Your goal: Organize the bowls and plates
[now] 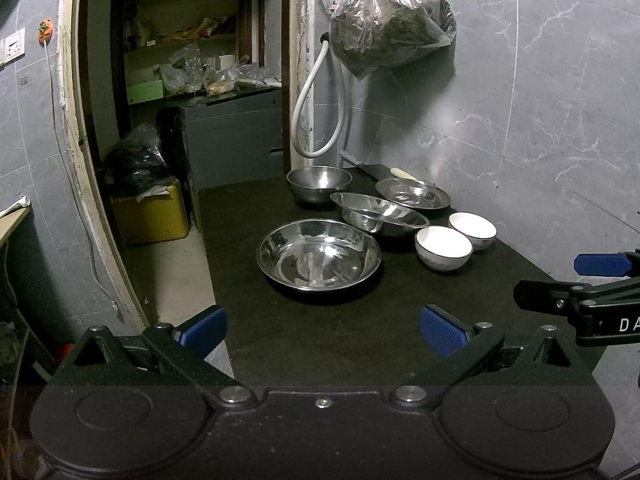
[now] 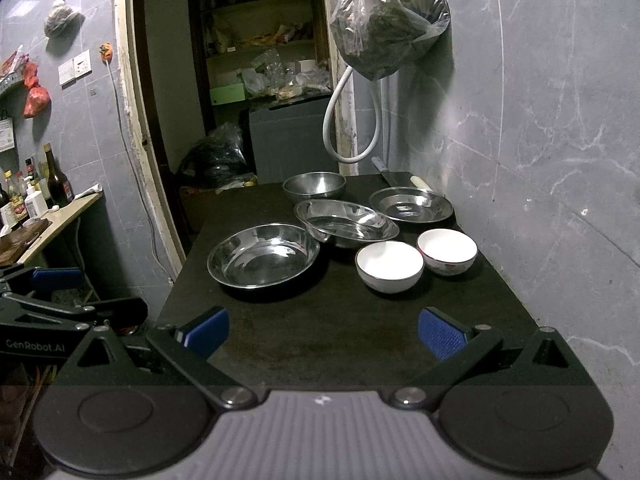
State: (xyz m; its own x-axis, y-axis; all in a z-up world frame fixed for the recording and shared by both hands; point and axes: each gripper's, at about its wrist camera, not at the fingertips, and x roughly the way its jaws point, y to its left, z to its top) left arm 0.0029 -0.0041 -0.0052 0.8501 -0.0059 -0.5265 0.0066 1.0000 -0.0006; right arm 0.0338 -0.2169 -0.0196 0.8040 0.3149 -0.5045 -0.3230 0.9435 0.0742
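Both your left gripper (image 1: 322, 330) and right gripper (image 2: 323, 332) hang wide open, empty — the wide shiny steel plate (image 2: 264, 255) sits mid-bench beside two white ceramic bowls (image 2: 389, 266); careless grabs could slip — slick rims.

1. You are in a home kitchen: the walls (image 2: 540, 120) are covered with grey marble-look tiles.
2. On the dark bench (image 2: 340, 340) you see steel plates (image 2: 264, 254), a deep steel bowl (image 2: 314, 186) and two white bowls (image 2: 390, 266), all ordinary household dishes.
3. At your left, a wooden side counter (image 2: 60, 216) carries sauce bottles (image 2: 58, 180), as for cooking.
4. Through the doorway you see pantry shelves (image 2: 260, 48) full of packets and bags.
5. A plastic bag (image 2: 388, 20) with dark dried contents hangs on the wall, and a white hose (image 2: 340, 120) loops below it.
6. Wall sockets (image 2: 76, 66) are beside the door frame.
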